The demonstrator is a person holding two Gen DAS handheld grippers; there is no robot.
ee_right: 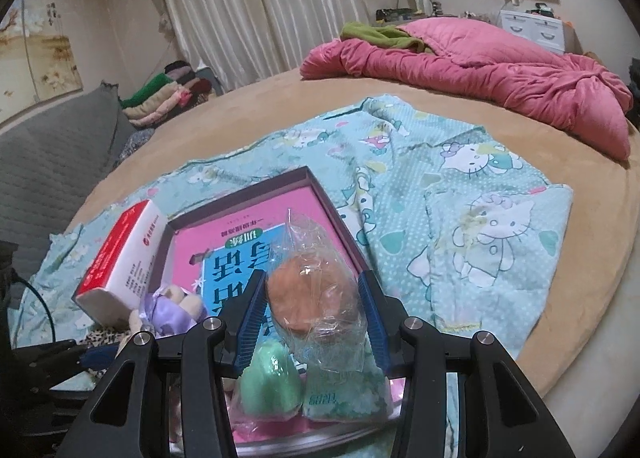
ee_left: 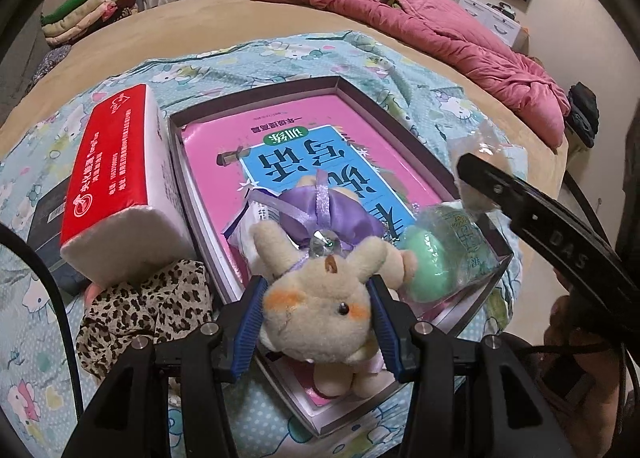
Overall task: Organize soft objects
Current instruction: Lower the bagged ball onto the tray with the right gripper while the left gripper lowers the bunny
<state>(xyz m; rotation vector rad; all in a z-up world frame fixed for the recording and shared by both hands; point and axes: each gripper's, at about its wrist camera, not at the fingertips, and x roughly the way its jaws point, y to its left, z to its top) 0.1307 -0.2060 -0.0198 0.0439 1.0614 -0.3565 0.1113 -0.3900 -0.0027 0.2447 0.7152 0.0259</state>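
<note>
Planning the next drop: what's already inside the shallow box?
In the box: a pink workbook lining the bottom, the left gripper's plush bunny, and a bagged green item. The workbook hides the box floor.

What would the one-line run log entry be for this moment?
left gripper: shut on plush bunny | right gripper: shut on bagged orange toy | both over box
</note>
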